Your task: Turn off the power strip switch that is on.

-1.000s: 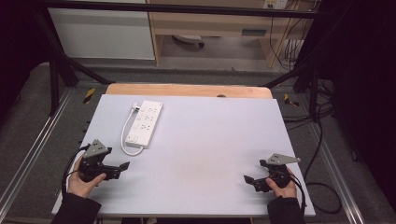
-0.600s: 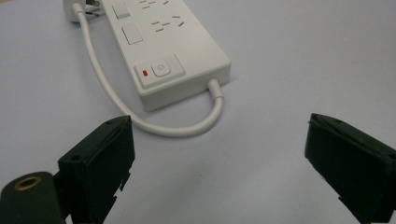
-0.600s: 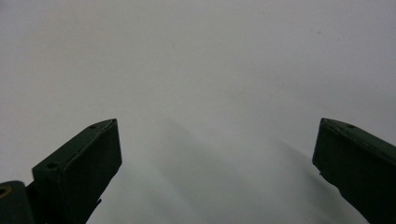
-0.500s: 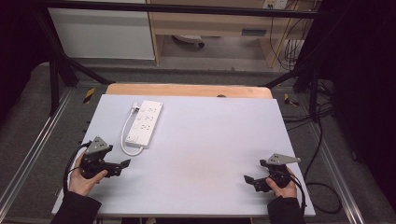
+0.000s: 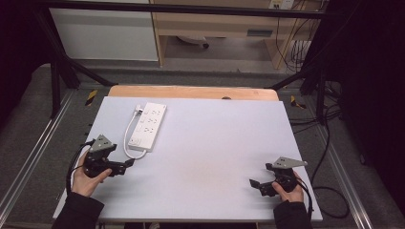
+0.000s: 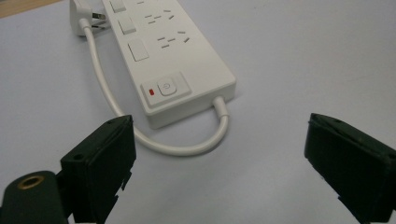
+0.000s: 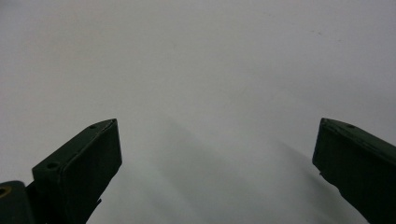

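A: From above, the white power strip [image 5: 148, 126] lies far-left on the tabletop [image 5: 215, 143], its cord [image 5: 128, 138] looping toward the left hand-held gripper [image 5: 125, 165], jaws apart and empty.

B: And the left gripper view adds detail: a red-marked switch [image 6: 166, 87] at the strip's near end, the plug [image 6: 84, 14] lying beside it.

A: Near right, the right hand-held gripper [image 5: 256, 185] gapes too, over bare tabletop.
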`<state>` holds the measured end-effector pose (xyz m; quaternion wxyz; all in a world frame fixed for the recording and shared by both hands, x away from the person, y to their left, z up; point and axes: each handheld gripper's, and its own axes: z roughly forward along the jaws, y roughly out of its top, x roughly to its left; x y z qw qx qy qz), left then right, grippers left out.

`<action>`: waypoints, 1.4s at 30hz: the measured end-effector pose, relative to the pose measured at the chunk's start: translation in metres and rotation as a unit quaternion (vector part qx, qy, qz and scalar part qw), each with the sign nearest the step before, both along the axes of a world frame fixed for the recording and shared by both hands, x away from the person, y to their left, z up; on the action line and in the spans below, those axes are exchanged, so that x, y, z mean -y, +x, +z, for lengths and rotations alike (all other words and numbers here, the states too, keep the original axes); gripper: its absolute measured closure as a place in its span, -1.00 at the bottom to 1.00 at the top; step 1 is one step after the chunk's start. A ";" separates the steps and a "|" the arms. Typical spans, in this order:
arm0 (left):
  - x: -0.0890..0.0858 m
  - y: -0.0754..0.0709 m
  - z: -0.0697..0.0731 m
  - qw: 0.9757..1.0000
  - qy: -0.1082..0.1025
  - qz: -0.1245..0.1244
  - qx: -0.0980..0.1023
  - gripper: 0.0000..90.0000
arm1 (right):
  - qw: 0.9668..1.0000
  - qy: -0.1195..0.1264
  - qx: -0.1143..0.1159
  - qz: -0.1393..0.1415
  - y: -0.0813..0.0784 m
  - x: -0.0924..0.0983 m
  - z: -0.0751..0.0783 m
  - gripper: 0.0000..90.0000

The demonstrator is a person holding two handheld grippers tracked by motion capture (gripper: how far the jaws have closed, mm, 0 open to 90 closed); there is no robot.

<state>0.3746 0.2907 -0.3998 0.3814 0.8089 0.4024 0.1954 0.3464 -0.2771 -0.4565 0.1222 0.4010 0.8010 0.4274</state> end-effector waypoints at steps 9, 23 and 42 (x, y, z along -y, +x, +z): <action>0.003 0.007 0.004 1.000 0.003 0.002 0.001 -0.80 | 1.000 0.000 -0.001 0.001 0.000 0.000 0.000 -0.96; 0.009 0.019 0.009 1.000 0.004 0.003 0.003 -0.80 | 1.000 0.000 -0.001 0.001 0.000 0.000 0.000 -0.96; 0.019 0.035 0.018 1.000 0.007 0.010 0.007 -0.77 | 1.000 -0.002 -0.001 0.003 0.000 0.000 0.000 -0.96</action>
